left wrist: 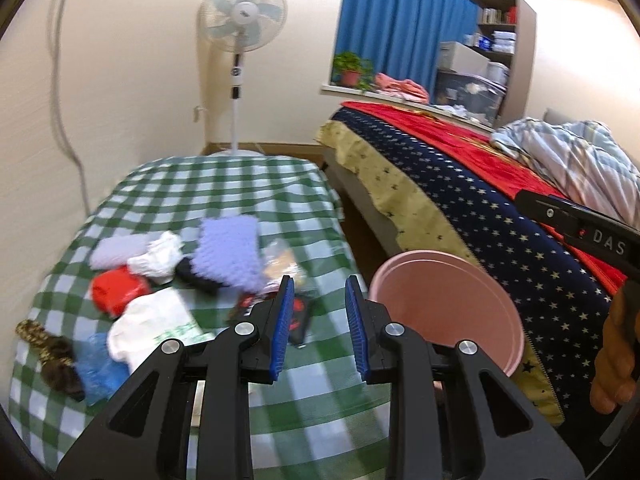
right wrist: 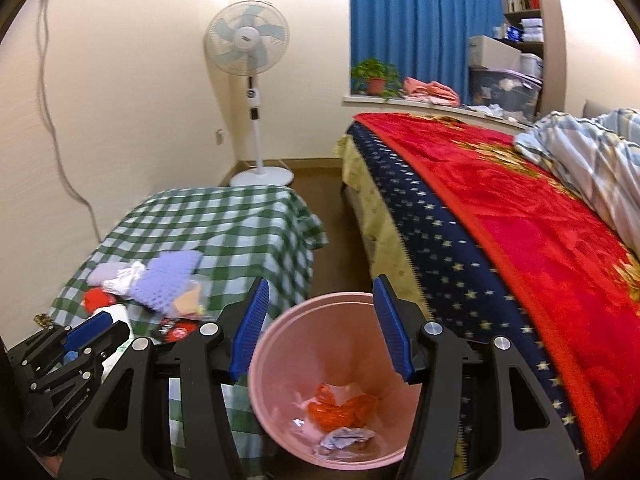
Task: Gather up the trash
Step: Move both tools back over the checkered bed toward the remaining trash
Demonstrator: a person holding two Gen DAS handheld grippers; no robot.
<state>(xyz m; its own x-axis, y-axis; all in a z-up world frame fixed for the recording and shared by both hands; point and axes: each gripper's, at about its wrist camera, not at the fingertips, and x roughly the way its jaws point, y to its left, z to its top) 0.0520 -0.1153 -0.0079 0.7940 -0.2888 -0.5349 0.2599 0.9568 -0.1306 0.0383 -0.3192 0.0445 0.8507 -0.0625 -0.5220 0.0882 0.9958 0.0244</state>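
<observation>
Plainly, both tongs are empty; the left tongs [left wrist: 319, 328] stand with their 2 blue ribbed pads a modest gap apart and nothing between them, hovering over the near edge of the green-and-white checked counter [left wrist: 224, 196]; the right tongs [right wrist: 320, 328] are spread wider, also pinching nothing, and sit directly above the round pink plastic waste bin [right wrist: 280, 364], which stands on the floor in the gap between the counter and the bed with the navy star-print and red blanket [right wrist: 520, 220].

Inside the bin lie a crumpled orange wrapper [right wrist: 344, 404] and a grey-white wad of paper [right wrist: 344, 438], so some trash is already collected; the bin is likely parked beside the counter so each piece needs only a short carry.

The remaining trash is heaped on the counter just beyond the left tongs: a black-and-red snack packet [left wrist: 300, 322], a clear crinkled wrapper [left wrist: 280, 264], a white plastic bag with green print [left wrist: 160, 328], a blue crumpled plastic piece [left wrist: 98, 364], a red crumpled wrapper [left wrist: 116, 290], a white tissue wad [left wrist: 160, 258]; among them lie lilac knitted cloths [left wrist: 228, 252] and a dark patterned hair tie [left wrist: 52, 352], which probably are not trash.

Judging by their aim, the left tongs look best placed for the next pick, the snack packet being nearest.
</observation>
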